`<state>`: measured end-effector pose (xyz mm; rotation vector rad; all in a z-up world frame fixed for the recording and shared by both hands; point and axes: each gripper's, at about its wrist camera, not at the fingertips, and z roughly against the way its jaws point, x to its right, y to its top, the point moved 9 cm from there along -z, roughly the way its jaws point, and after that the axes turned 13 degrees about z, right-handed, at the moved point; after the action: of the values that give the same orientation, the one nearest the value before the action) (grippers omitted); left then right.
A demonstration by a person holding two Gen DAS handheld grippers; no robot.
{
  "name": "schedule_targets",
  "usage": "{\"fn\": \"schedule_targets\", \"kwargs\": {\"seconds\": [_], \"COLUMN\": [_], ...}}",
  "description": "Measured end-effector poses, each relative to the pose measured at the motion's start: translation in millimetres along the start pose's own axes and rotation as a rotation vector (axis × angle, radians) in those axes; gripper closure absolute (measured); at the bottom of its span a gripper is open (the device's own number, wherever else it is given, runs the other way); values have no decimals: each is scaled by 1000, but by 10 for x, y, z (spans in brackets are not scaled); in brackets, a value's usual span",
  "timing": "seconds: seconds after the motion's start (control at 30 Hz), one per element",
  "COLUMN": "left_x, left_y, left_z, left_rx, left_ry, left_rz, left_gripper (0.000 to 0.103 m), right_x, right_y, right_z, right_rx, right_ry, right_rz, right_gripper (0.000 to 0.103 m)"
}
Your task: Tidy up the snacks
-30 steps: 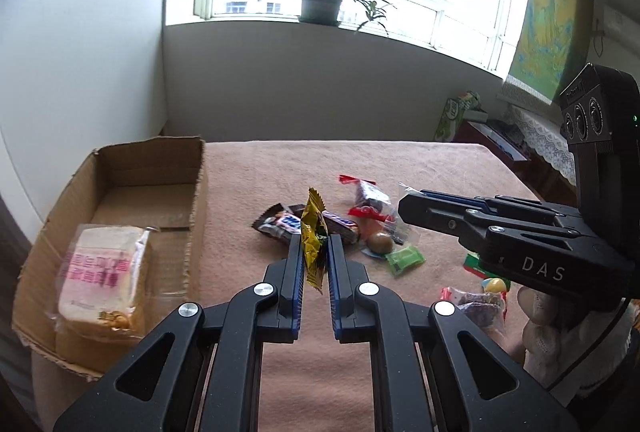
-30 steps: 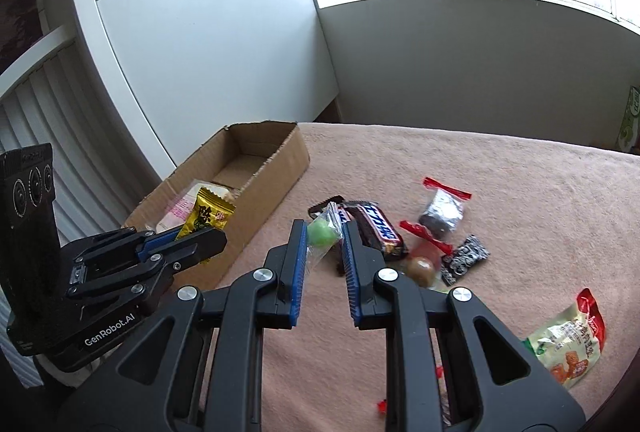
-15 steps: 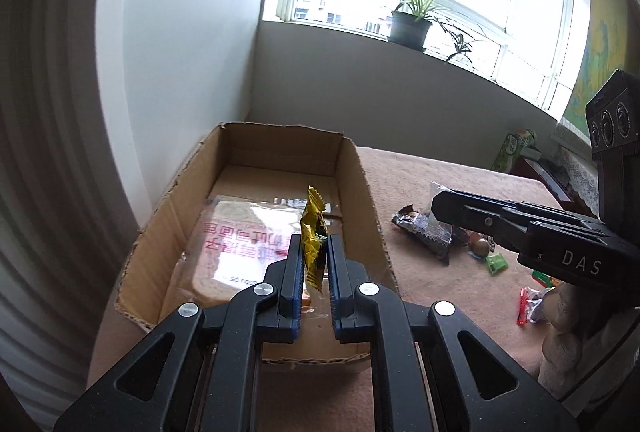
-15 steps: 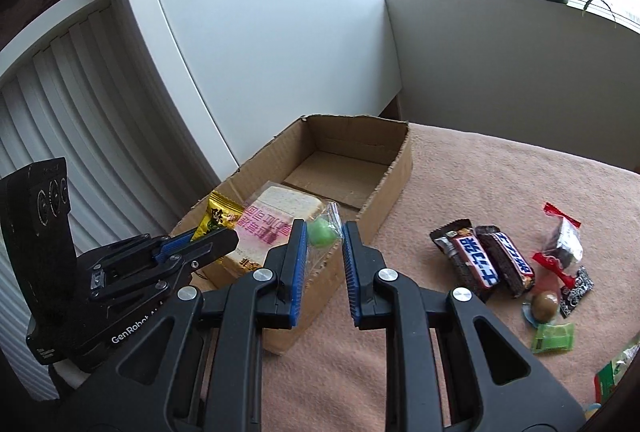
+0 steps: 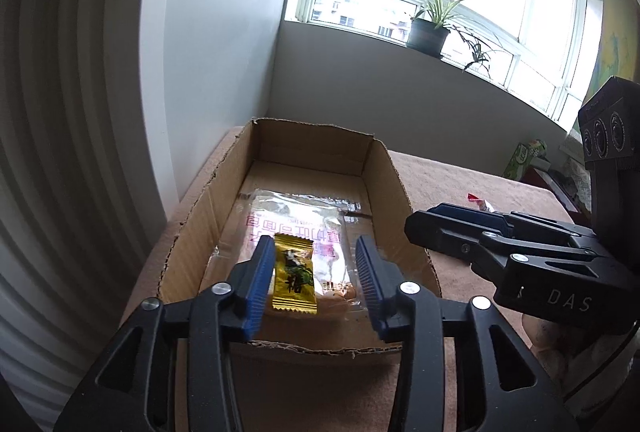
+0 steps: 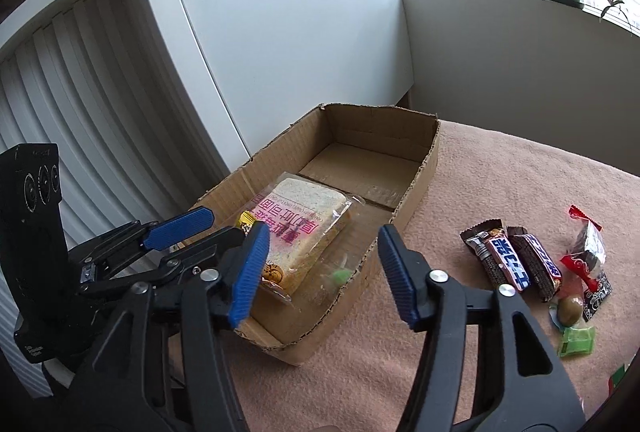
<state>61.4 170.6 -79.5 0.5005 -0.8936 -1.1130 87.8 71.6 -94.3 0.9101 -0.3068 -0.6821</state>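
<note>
Both pairs of fingers opening over the cardboard box point(image 5: 384, 168), nothing pressed between them.

Left gripper point(image 5: 316, 276): ribbed blue fingers point(image 5: 258, 284) parting around a crinkly gold sachet point(image 5: 294, 278) – flat, long axis up the frame, lying on the clear-wrapped bread slice point(image 6: 304, 232) low in the box. Right gripper point(image 6: 320, 270): fingers wider apart; below them a green sweet point(image 6: 340, 275) in clear film, blurred, by the box's right wall. Glossy bars point(image 6: 516, 258) lie at lower right on the nubby pink desk point(image 6: 500, 176).
</note>
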Motion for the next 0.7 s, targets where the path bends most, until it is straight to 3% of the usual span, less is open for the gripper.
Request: {"fn": "schedule_targets", "kwargs": {"seconds": [0.17,0.43,0.7], "left_x": [17,246,903], "left_y": [10,-72,-379], "left_z": [22,-11,-47], "left_rx": [5,-15,-77], "left_ry": [-5,-30,-123], "left_rz": [2,-26,-119], "left_gripper": [58,58,58], "right_x": [138,707,1505], "right_y": [-68,-370,-886], "right_z": [151,599,1146], "right_rx": [5,9,0], "right_ry": [-32,-122,-225], "right_rz": [-5,-67,-201], "right_gripper": [26,26,26]}}
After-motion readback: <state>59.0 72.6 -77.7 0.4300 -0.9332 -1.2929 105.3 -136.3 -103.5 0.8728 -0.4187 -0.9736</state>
